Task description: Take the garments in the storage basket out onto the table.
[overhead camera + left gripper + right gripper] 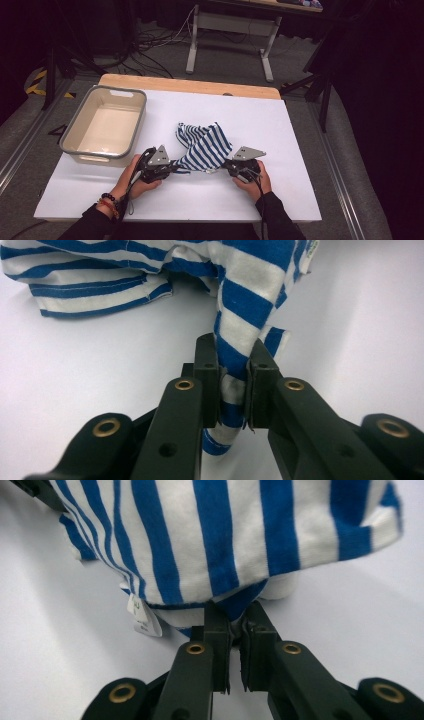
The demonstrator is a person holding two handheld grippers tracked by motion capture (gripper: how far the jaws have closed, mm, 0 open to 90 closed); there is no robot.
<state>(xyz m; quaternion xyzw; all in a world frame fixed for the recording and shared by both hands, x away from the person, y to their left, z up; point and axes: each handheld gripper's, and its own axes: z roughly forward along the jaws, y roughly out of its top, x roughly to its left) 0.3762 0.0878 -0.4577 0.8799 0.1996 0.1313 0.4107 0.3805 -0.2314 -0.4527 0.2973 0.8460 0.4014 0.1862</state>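
A blue-and-white striped cloth (204, 146) lies crumpled in the middle of the white table (280, 130). My left gripper (174, 167) sits at the cloth's near left corner, its jaws shut on a twisted strip of the striped cloth (234, 360). My right gripper (223, 166) is at the cloth's near right corner. In the right gripper view its jaws pinch the hem of the striped cloth (215, 545), beside a small white label (141, 615). Both grippers rest low on the table, a hand behind each.
A grey-rimmed, beige plastic bin (106, 125) stands at the table's left, with nothing in it. A wooden strip (190, 85) edges the far side. Beyond it are a desk's metal legs (192, 47) and floor cables.
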